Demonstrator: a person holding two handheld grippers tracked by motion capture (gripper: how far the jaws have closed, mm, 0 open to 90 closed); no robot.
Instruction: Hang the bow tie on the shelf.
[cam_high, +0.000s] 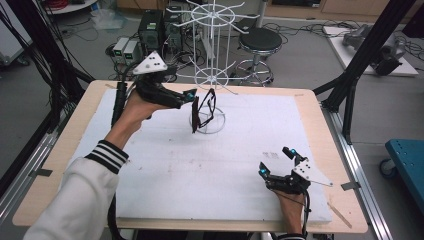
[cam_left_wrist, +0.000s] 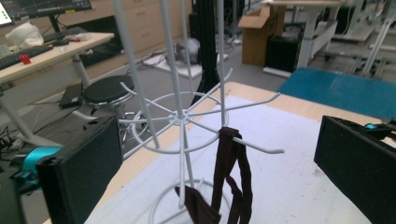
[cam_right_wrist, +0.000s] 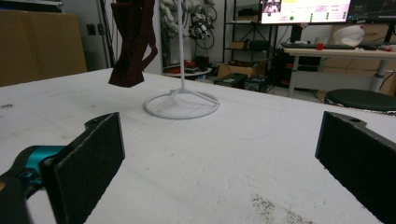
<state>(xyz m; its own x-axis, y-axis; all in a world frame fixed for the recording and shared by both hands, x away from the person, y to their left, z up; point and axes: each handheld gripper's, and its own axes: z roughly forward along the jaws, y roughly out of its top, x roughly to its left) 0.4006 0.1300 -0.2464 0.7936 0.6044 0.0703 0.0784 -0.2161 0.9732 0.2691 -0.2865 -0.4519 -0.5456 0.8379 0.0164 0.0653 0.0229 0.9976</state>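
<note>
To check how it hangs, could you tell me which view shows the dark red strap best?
The left gripper view: the dark red strap is looped over a rack prong, close up. The high view shows it small; the right gripper view cuts its top.

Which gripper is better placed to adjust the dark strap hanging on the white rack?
Left. The left gripper hangs open right beside the dark strap on a hook of the white rack. The right gripper rests open near the table's front edge, far from it.

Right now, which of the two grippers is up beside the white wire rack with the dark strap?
The left gripper, jaws open beside the dark strap hanging on the rack. The right gripper rests low near the table's edge.
</note>
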